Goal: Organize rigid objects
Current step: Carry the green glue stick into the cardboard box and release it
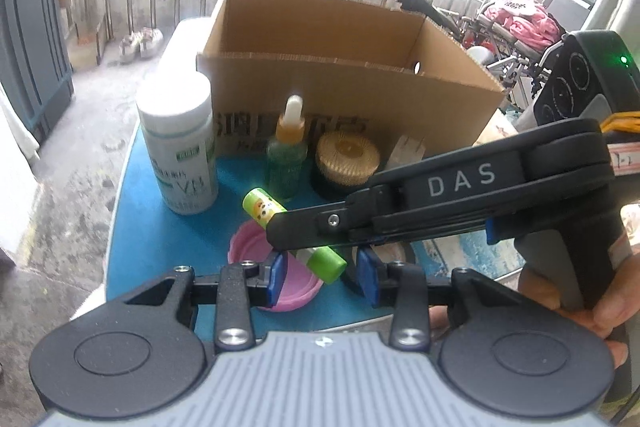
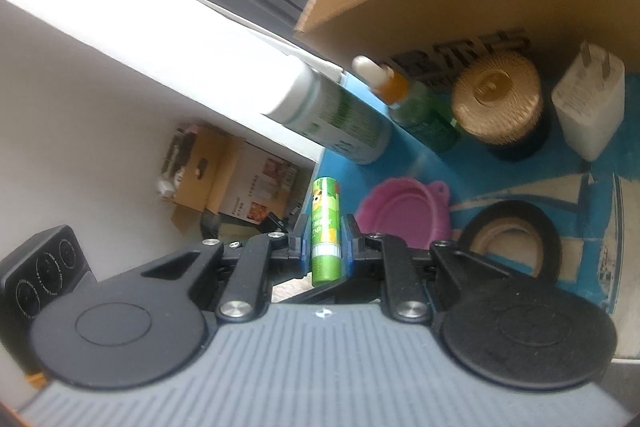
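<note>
My right gripper (image 2: 326, 241) is shut on a green glue stick (image 2: 325, 227) and holds it above the blue table. In the left wrist view the right gripper (image 1: 304, 239) reaches in from the right with the glue stick (image 1: 264, 208) crossing above a pink lid (image 1: 248, 247). My left gripper (image 1: 322, 275) is open, its blue pads either side of the stick's green end, not touching it. An open cardboard box (image 1: 340, 75) stands behind.
On the blue table (image 1: 160, 235) stand a white pill bottle (image 1: 180, 147), a green dropper bottle (image 1: 288, 155), a toothpick holder (image 1: 346, 163) and a white charger (image 2: 588, 103). A tape roll (image 2: 508, 239) lies near the pink lid (image 2: 404, 207).
</note>
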`<state>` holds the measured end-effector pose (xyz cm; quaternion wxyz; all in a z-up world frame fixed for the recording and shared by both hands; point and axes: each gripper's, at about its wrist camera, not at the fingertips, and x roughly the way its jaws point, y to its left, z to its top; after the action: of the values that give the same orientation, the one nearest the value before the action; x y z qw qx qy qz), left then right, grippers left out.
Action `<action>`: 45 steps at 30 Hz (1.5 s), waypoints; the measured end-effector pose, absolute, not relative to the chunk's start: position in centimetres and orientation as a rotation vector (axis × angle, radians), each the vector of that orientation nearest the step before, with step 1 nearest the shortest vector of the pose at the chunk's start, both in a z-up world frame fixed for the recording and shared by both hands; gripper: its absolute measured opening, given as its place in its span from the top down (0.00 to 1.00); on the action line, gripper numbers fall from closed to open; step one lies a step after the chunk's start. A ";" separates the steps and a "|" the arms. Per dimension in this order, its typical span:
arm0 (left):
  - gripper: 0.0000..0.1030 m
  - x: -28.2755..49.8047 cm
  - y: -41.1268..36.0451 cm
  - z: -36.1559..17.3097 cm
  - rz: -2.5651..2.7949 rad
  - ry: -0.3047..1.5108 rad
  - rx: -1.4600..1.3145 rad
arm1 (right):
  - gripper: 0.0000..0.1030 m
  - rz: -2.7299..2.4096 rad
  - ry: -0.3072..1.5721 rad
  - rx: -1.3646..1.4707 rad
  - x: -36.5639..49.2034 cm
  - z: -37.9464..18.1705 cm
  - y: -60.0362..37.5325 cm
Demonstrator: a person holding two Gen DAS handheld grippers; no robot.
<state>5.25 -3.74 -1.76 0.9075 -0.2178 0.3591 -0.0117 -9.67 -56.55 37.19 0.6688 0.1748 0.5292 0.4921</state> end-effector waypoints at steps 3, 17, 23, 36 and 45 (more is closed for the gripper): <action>0.63 4.7 -3.8 -0.2 -0.013 0.720 -0.431 | 0.86 1.129 1.157 0.404 -10.0 38.6 -57.1; 0.64 7.2 -3.7 6.8 -0.013 0.629 -0.362 | 0.86 1.175 0.976 0.404 -6.9 45.8 -60.8; 0.64 10.8 -2.7 9.4 -0.004 0.623 -0.349 | 0.86 1.181 0.971 0.416 -2.3 48.1 -60.7; 0.64 25.6 1.5 6.4 -0.036 0.859 -0.487 | 0.86 1.035 1.172 0.367 11.3 44.9 -57.0; 0.50 28.8 2.7 4.1 0.019 0.920 -0.520 | 0.86 0.923 1.293 0.285 16.3 40.0 -53.9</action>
<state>28.81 2.71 4.05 0.8635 -0.2480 0.4391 0.0090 16.33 -53.85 40.00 0.6917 0.1276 0.5786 0.4129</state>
